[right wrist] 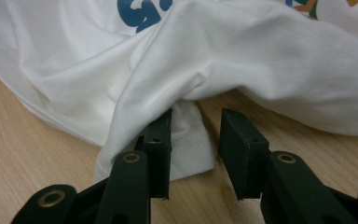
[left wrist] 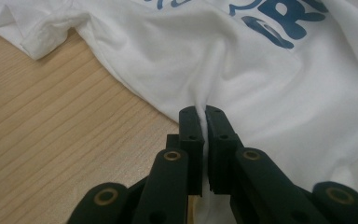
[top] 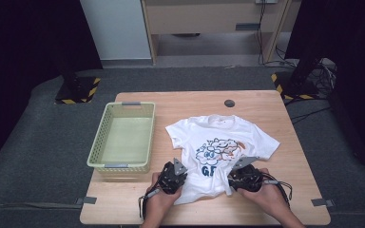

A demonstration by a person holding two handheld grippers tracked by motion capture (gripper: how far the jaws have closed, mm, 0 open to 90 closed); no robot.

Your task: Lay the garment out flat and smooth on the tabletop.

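T-shirt [top: 217, 152] lies flat on the counter [top: 266, 102] with its hem nearest you: your left tongs [left wrist: 205, 122] are clamped on a pinch of hem to lift it. Your right tongs [right wrist: 195, 135] stand apart, the hem's corner between them unpinched. Beyond, the basket [top: 121, 167] waits.

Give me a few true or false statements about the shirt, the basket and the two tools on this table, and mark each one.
1. The left tool is shut on the white printed cotton T-shirt. True.
2. The right tool is clamped shut on the shirt. False: its jaws stand apart, with the hem between them.
3. The pale green plastic basket holds the shirt. False: the shirt lies on the light wooden table.
4. The basket sits left of the shirt in the high view. True.
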